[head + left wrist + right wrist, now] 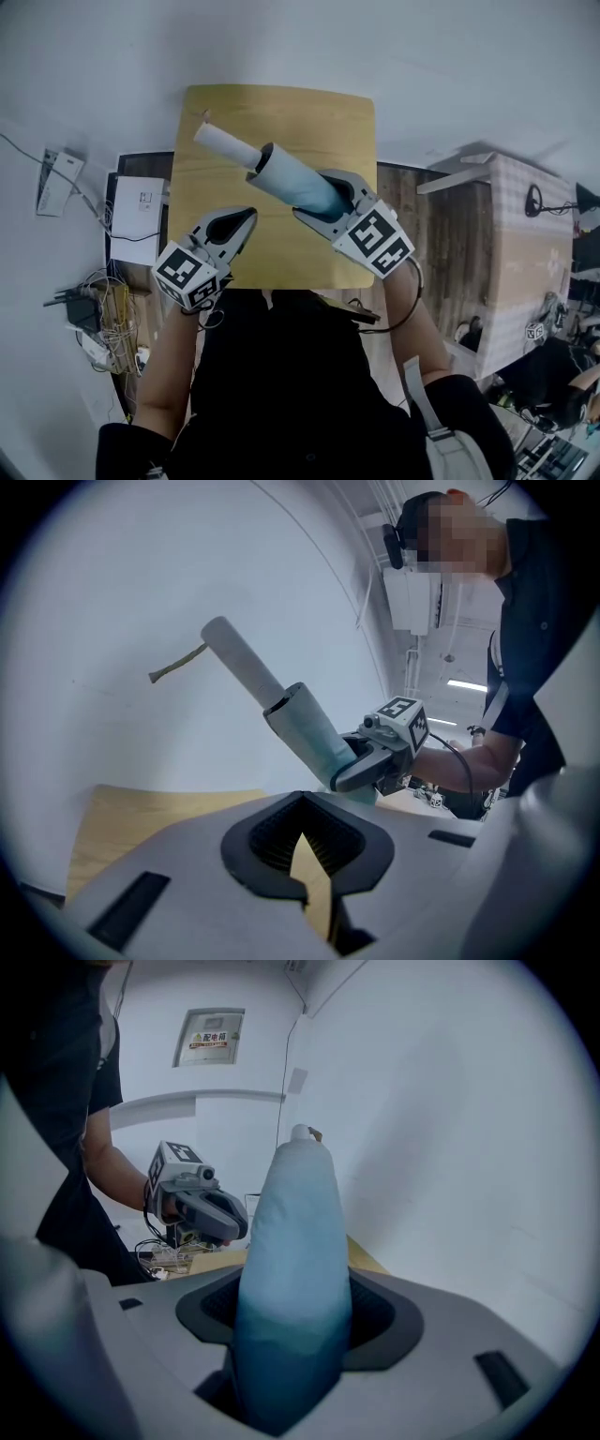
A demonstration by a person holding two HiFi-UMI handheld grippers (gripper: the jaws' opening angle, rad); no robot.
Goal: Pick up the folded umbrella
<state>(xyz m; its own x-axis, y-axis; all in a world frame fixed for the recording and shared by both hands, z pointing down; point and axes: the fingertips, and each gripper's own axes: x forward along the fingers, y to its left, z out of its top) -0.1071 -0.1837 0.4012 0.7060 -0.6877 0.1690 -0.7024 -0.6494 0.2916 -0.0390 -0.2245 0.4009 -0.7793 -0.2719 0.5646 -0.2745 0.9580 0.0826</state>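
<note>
Folded umbrella [281, 178], pale blue sleeve with a white handle [225, 145], held slantwise in the air above the wooden table [309, 112]. The right gripper [322, 199] has its jaws clamped on the sleeve's lower end. The left gripper [239, 223] hangs beside it with jaws drawn together on nothing. The pick-up appears essentially complete: the umbrella is clear of the tabletop, with only a steady hold left to maintain.

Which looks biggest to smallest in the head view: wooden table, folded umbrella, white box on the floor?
1. Wooden table: clearly largest.
2-3. Folded umbrella and white box: about alike. The right hand-held gripper holds the umbrella up nearer the camera, so left unranked.
</note>
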